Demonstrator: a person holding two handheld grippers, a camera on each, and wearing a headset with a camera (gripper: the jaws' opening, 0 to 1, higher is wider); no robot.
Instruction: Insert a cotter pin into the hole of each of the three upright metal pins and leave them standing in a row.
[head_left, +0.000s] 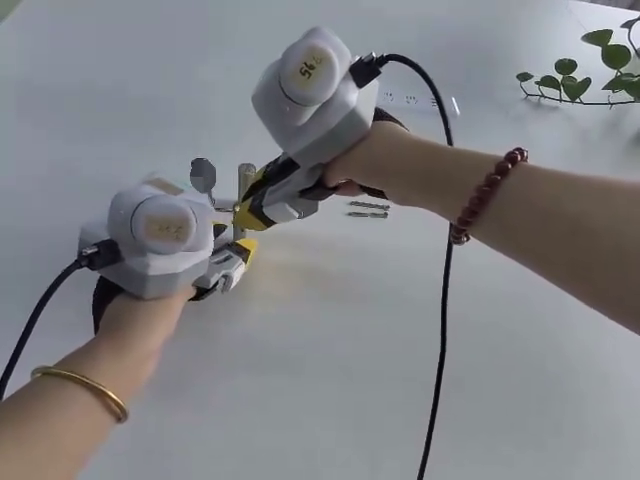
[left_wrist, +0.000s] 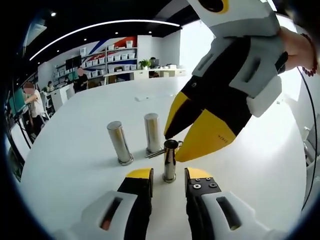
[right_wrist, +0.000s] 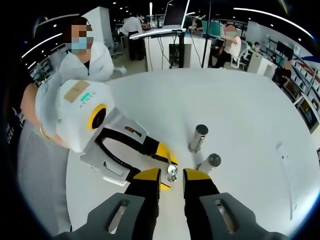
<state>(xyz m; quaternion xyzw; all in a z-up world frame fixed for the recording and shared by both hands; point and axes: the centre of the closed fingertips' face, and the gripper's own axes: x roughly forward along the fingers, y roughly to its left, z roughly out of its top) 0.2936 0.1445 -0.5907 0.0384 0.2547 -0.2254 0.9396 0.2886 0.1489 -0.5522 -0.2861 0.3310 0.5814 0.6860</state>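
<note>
This is an open-plan lab or workshop hall. Ahead of the left gripper, past the broad white workbench, wall shelves carry rows of boxes. A long light strip curves across the dark ceiling above them. Beyond the right gripper stands another white desk with a monitor above it and people working nearby. To that gripper's left is a person in a white coat.

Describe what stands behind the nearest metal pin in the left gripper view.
Behind the nearest pin stand a left pin and a middle pin, both upright. The right gripper hides the table behind its jaws.
</note>
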